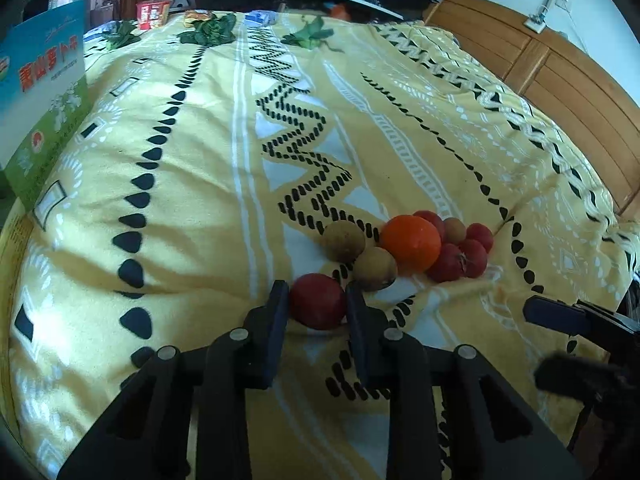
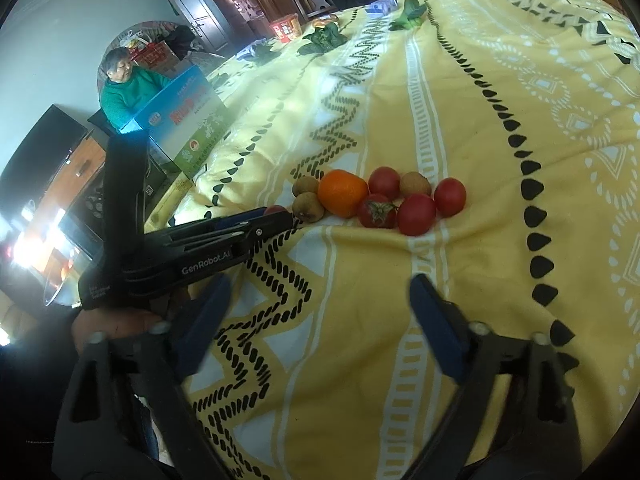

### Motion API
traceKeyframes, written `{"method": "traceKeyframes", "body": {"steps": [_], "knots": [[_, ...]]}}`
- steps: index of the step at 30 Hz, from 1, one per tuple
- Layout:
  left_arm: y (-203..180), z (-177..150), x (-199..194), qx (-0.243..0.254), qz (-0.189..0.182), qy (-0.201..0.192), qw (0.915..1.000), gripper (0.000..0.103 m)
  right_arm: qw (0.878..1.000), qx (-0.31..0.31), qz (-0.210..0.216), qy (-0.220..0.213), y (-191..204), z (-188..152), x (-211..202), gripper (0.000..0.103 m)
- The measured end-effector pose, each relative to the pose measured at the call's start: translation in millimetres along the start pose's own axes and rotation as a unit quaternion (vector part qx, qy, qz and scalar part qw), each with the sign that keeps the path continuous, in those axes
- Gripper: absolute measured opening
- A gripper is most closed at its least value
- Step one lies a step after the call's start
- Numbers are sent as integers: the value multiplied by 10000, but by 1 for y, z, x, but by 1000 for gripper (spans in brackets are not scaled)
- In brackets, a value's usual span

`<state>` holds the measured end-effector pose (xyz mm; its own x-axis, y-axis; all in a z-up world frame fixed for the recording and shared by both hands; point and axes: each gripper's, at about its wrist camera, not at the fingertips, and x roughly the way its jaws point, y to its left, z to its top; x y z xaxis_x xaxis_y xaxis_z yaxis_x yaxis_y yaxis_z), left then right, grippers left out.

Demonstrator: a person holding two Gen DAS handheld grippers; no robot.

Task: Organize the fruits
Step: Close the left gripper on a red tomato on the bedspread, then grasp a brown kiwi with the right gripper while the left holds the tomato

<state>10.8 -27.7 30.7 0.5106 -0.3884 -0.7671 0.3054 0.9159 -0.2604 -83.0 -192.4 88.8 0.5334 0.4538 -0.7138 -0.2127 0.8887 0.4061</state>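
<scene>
Held tomato (image 1: 318, 306): red, clamped between the left gripper (image 1: 318, 302) jaws, just beside the orange (image 1: 411, 243) on its near-left side; resting on or barely above the bedspread (image 1: 180, 184), which of the two not clear.
Same tomato, right wrist view: only a red sliver (image 2: 275, 210) showing above the left gripper (image 2: 276, 218), the rest hidden behind it.
Orange: middle of the fruit cluster, landmark for the rest.
Brown fruits: two (image 1: 344, 240) (image 1: 375, 268) left of the orange, touching each other; kind hard to tell, kiwi-like. A third, paler one (image 1: 455, 231) right of the orange, partly hidden behind it.
Other tomatoes: four packed right of the orange (image 2: 384, 182) (image 2: 376, 211) (image 2: 416, 214) (image 2: 450, 196); one shows a dried green stem. From the left wrist view these overlap and count poorly.
Right gripper (image 2: 320, 320): near side of the orange, well apart from it; jaws apart, nothing between them, only bedspread below. Blurred, cut off at the frame edge in the left wrist view (image 1: 560, 316).
Hand (image 2: 116, 326): under the left gripper handle, mostly hidden by black plastic.
Blue-green box (image 2: 182, 128): far left of the orange, at the bed's edge; print too small to read.
Leafy greens (image 1: 210, 30): far beyond the orange, along the bed's far side, with small packets (image 1: 154, 14) hard to identify.
Seated person (image 2: 128, 92): beyond the box, green top, partly hidden by it.
Wooden headboard (image 1: 560, 92): far right of the orange, cut off by the fisheye rim.
</scene>
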Motion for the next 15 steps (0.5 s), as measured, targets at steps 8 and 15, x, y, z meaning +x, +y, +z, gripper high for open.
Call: {"method": "traceKeyframes", "body": {"steps": [8, 15], "knots": [[25, -1, -37, -365, 233, -344, 9985, 29, 9994, -59, 330, 80, 13, 25, 36, 57], [36, 4, -45, -487, 221, -399, 9978, 29, 9992, -84, 140, 368, 21, 41, 83, 48]]}}
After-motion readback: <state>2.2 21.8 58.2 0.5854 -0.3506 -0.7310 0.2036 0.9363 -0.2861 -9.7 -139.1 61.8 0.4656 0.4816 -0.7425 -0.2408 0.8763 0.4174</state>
